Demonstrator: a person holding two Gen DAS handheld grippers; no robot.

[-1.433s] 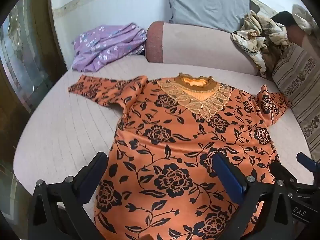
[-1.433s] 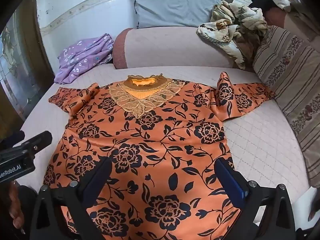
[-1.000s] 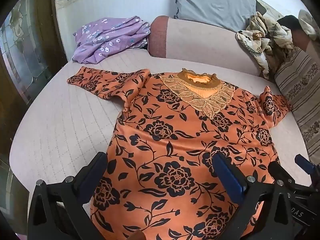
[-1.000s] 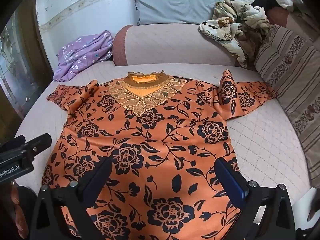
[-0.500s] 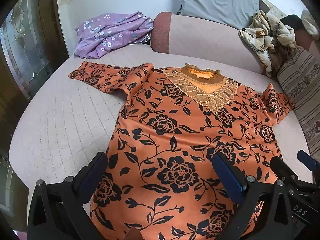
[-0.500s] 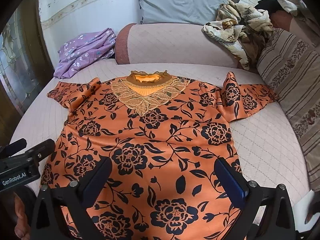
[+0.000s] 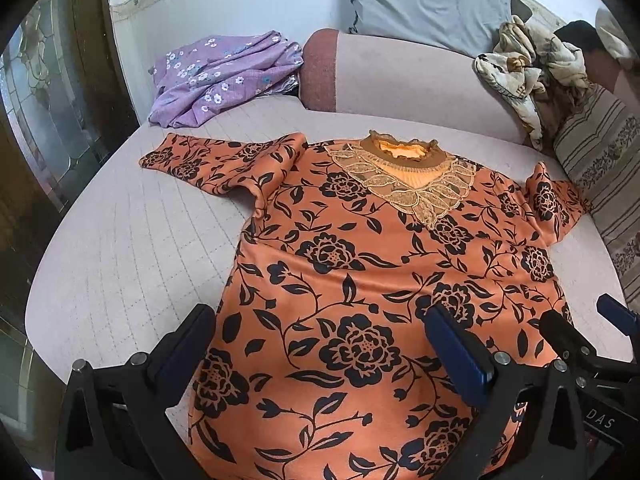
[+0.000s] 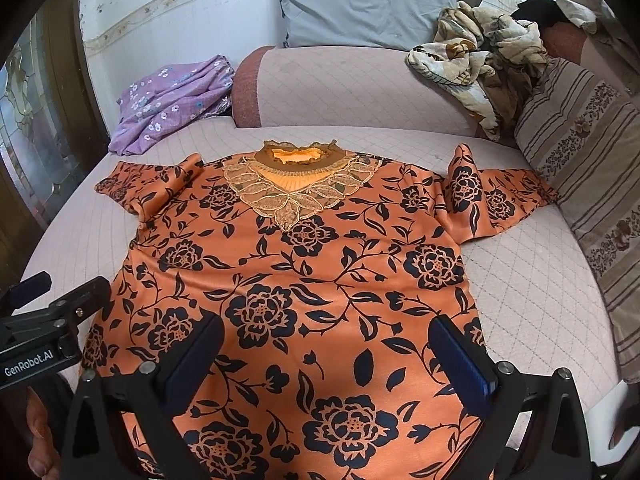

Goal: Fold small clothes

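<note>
An orange top with black flowers point(image 7: 360, 280) point(image 8: 304, 280) lies flat and face up on a pale quilted bed, lace collar point(image 7: 404, 176) point(image 8: 300, 184) at the far end. Its left sleeve point(image 7: 224, 160) stretches left with a fold; its right sleeve point(image 8: 488, 200) stretches toward the striped cushion. My left gripper point(image 7: 320, 344) hovers open above the hem's left half, nothing between its fingers. My right gripper point(image 8: 326, 348) hovers open above the hem's right half, also holding nothing. Each gripper shows at the edge of the other's view.
A purple flowered cloth point(image 7: 224, 76) point(image 8: 172, 100) lies at the bed's back left. A bolster point(image 8: 360, 92) and a grey pillow point(image 8: 360, 4) line the back, with a crumpled beige cloth point(image 8: 480, 56) on them. A striped cushion point(image 8: 592, 184) borders the right. A dark door stands left.
Both grippers have drifted slightly, so the top sits a little lower and nearer in each view. The top itself has not moved and both grippers stayed open.
</note>
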